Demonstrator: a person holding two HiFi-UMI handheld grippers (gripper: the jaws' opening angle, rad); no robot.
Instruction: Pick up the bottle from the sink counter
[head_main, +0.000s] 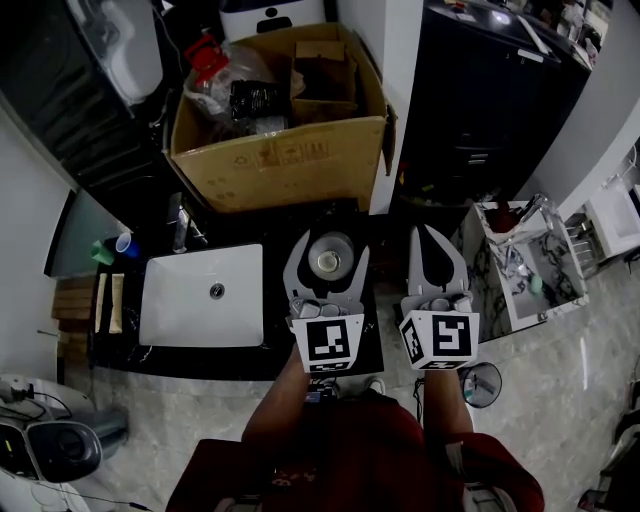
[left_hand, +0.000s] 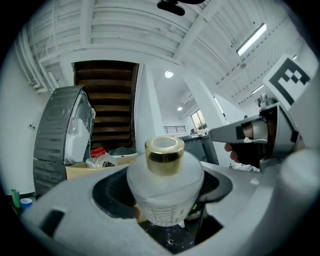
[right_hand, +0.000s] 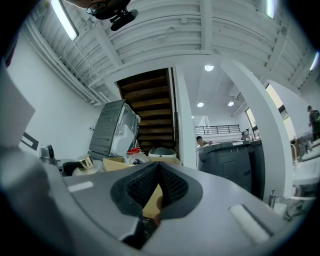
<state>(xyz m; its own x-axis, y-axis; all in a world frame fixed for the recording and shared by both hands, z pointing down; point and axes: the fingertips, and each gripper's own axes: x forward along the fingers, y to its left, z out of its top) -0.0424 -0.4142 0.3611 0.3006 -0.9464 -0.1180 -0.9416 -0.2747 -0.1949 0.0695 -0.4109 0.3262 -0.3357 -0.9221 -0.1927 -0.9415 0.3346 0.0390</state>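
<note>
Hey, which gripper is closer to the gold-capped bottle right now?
Left. The left gripper is clamped around the gold-capped bottle; the right gripper sits apart on the bottle's right, jaws together and empty.

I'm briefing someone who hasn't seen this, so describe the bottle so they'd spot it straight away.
Find the white sink basin in the dark counter; just right of it is the left gripper. The bottle sits clamped between its jaws: a squat, frosted white body with a shiny gold cap, while the right gripper beside it is shut and empty.
</note>
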